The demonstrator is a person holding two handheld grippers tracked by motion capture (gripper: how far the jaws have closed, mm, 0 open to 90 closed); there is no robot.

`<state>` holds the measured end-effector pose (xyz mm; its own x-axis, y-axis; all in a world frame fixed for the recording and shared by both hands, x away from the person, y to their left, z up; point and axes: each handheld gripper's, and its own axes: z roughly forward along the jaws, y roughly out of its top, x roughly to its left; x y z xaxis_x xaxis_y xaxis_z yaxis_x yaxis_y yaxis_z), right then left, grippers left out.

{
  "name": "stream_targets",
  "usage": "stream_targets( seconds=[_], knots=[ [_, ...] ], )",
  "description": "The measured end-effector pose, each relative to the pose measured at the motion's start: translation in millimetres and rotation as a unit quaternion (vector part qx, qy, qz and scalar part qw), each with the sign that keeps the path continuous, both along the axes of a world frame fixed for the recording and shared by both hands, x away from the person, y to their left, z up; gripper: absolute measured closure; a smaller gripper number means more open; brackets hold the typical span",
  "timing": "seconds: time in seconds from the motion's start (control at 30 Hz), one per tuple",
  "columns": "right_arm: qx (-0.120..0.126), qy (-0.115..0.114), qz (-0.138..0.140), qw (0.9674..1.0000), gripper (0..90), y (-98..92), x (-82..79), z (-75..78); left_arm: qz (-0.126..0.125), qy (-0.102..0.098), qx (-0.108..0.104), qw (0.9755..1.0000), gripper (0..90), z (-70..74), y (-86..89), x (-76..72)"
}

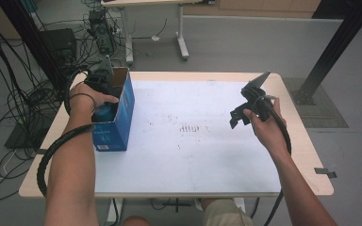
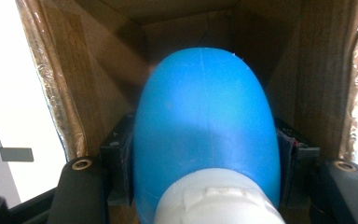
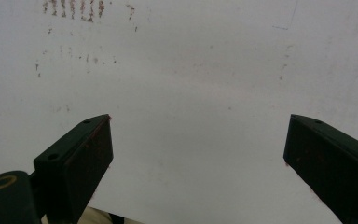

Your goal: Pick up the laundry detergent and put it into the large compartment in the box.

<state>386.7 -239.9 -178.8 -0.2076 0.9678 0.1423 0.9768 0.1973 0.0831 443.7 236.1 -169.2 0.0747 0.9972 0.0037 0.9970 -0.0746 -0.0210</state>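
Note:
A blue bottle (image 2: 205,126) with a white cap (image 2: 219,200) lies between the jaws of my left gripper (image 2: 206,170), whose pads press on both its sides. That gripper (image 1: 102,101) reaches down into an open blue cardboard box (image 1: 124,117) at the table's left side, where a bit of the blue bottle (image 1: 106,113) shows. The box's brown inner walls (image 2: 98,70) surround the bottle. My right gripper (image 1: 236,117) hovers over the right part of the table, open, with nothing between its jaws (image 3: 198,154).
The table has a white top (image 1: 193,141) with faint reddish marks (image 1: 188,128) in the middle and a light wooden rim (image 1: 306,150). Cables and equipment (image 1: 99,33) lie on the floor beyond the table's far left. A black post (image 1: 330,47) stands at the far right.

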Motion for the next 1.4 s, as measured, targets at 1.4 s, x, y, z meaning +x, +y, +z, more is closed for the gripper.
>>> stream_targets(
  seconds=[1.4],
  knots=[
    [0.004,-0.006,0.019,0.9998,8.1,10.8,0.1,6.7,0.001,-0.058,0.002,0.9983,19.9,87.7,-6.5,-31.8]
  ],
)
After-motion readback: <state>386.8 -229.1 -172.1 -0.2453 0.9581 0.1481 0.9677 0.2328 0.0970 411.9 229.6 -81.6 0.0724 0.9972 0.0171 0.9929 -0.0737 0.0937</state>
